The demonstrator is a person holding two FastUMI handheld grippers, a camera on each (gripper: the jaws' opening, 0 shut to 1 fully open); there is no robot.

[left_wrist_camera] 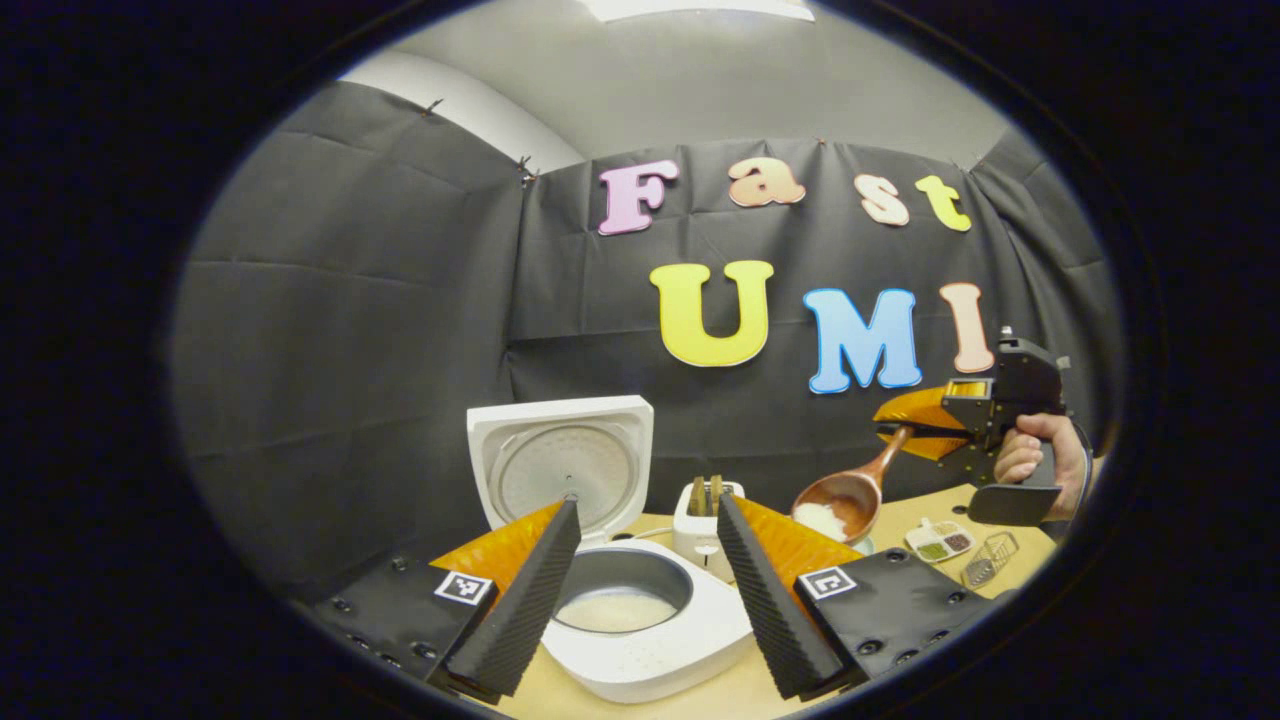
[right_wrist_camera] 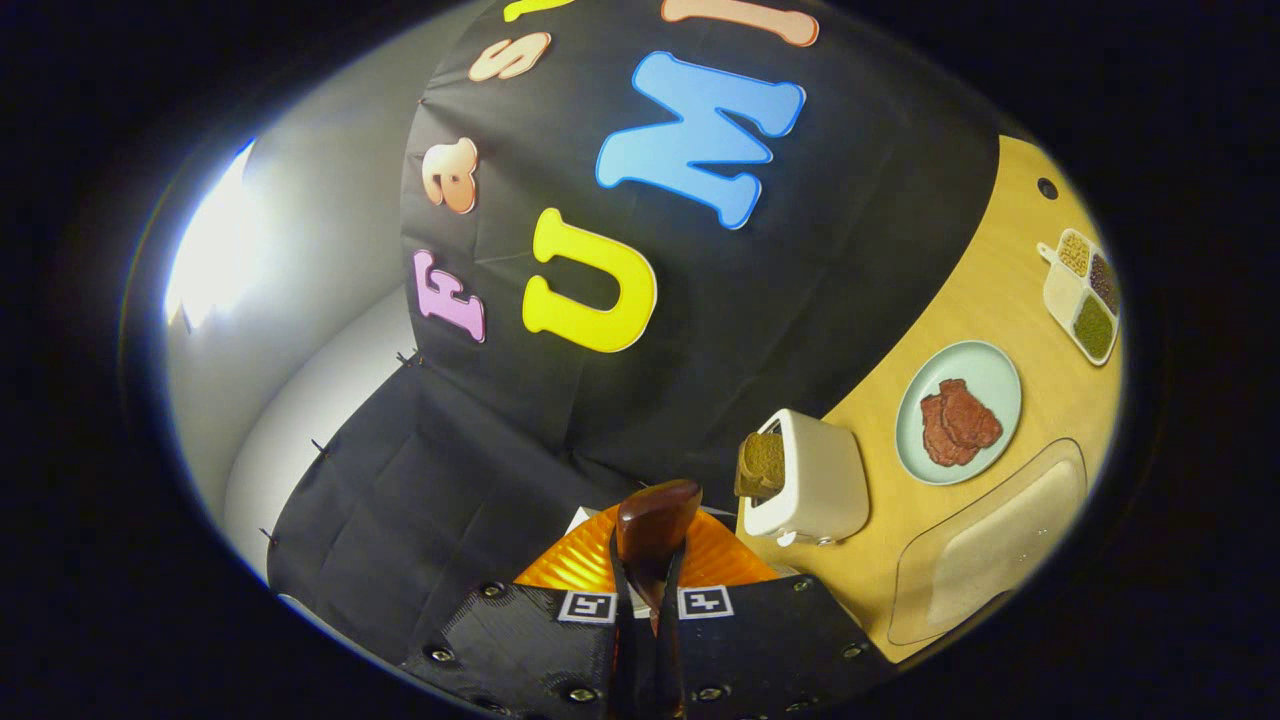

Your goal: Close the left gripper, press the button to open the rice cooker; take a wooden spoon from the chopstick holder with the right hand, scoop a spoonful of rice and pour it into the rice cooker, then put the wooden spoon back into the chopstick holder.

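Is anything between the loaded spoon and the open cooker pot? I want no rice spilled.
The white toaster stands on the table between the wooden spoon and the rice cooker; the spoon is held above its top.

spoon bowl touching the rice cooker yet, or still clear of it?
Apart. The left gripper view shows the wooden spoon, rice in its bowl, held in the air by the right gripper, right of the toaster and clear of the open rice cooker.

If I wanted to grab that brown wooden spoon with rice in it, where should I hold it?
Hold the brown wooden spoon by its thin handle, up at the far end from the bowl, as the right gripper does now. The round bowl hangs low with a heap of white rice in it, so pinching the handle from its sides probably keeps the rice from spilling.
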